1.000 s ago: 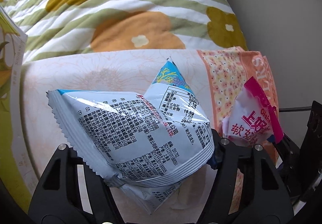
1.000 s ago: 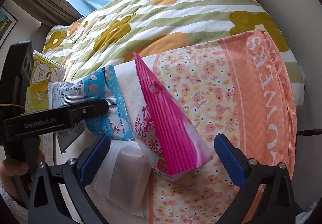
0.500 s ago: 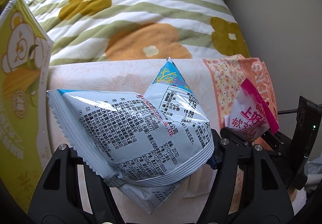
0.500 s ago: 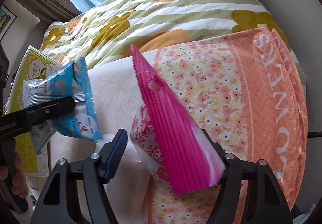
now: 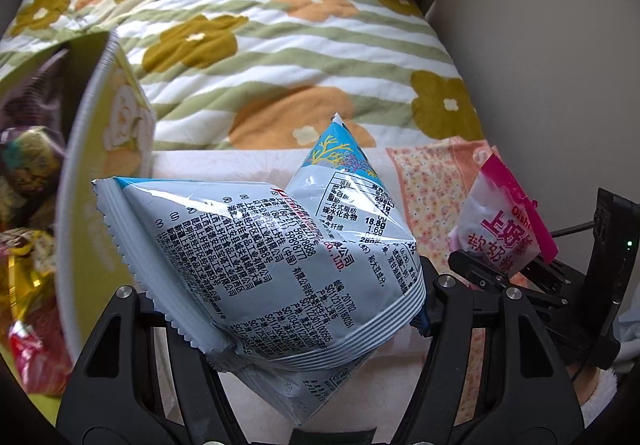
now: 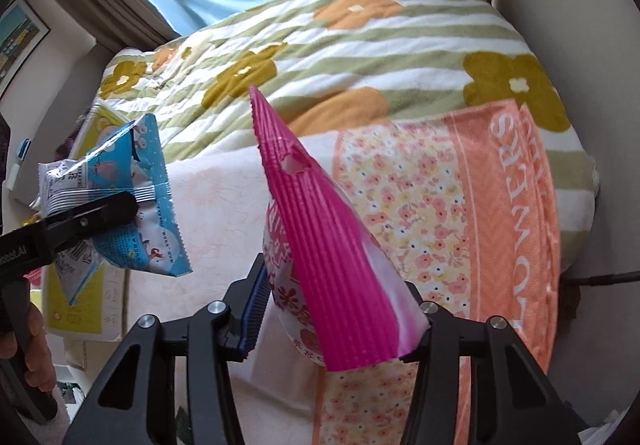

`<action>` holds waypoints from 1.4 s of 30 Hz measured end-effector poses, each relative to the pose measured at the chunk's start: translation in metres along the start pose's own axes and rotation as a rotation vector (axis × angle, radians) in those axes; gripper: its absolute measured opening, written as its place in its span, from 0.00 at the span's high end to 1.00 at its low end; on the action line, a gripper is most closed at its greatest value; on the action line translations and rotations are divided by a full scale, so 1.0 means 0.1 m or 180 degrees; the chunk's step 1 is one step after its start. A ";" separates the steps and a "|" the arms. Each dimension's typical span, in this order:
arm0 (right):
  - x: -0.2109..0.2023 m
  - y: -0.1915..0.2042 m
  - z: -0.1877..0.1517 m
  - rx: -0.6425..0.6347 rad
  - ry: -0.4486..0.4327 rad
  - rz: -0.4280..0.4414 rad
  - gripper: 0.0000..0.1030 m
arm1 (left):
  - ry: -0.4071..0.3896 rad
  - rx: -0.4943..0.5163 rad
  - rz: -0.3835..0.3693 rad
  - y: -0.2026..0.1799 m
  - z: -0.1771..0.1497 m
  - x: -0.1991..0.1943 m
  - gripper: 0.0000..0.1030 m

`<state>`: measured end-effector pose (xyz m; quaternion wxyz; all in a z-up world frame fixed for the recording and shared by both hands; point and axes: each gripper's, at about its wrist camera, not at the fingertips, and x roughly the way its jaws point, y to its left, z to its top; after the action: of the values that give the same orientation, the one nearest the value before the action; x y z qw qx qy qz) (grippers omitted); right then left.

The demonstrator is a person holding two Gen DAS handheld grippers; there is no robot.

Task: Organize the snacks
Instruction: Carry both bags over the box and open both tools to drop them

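Note:
A blue-and-white snack packet (image 5: 260,253) is pinched in my left gripper (image 5: 280,297), which is shut on its lower half; it hangs in the air above the cloth. From the right wrist view the same packet (image 6: 148,181) and left gripper (image 6: 100,213) show at the left. A pink snack packet (image 6: 320,245) stands upright between the pads of my right gripper (image 6: 336,321), whose jaws are closing and press on both its sides. In the left wrist view the pink packet (image 5: 500,229) and right gripper (image 5: 504,269) sit at the right.
An open yellow box (image 5: 92,165) with several wrapped snacks stands at the left; its side shows again as the yellow box (image 6: 80,309). A flowered quilt (image 5: 280,45) lies behind, an orange floral towel (image 6: 480,225) underneath. A hand (image 6: 28,345) holds the left gripper's handle.
The right jaws have gone from wide apart to pressing on the pink packet. Both grippers have risen with their packets, and the yellow box's inside has come into the left view.

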<state>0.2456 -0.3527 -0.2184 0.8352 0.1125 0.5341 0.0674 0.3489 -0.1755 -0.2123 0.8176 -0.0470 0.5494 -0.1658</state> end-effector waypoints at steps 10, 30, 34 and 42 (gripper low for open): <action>-0.71 0.72 0.15 -0.0583 -0.0307 0.0306 0.60 | -0.0478 -0.0267 0.0195 0.35 -0.17 -1.04 0.38; -0.67 2.65 0.45 -0.0791 -0.0539 0.0775 0.62 | -0.0766 -0.0492 0.0589 2.36 -0.24 -2.12 0.38; -0.47 2.99 0.47 -0.0662 -0.0506 0.0725 0.62 | -0.0552 -0.0266 0.0560 2.70 -0.20 -1.97 0.38; -0.26 3.16 0.44 -0.0373 -0.0423 0.0495 0.62 | -0.0268 0.0152 0.0256 2.87 -0.11 -1.64 0.20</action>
<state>0.2774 -0.0583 -0.0958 0.8661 0.1089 0.4624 0.1555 0.3455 0.1485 -0.1460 0.8469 -0.0123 0.5118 -0.1437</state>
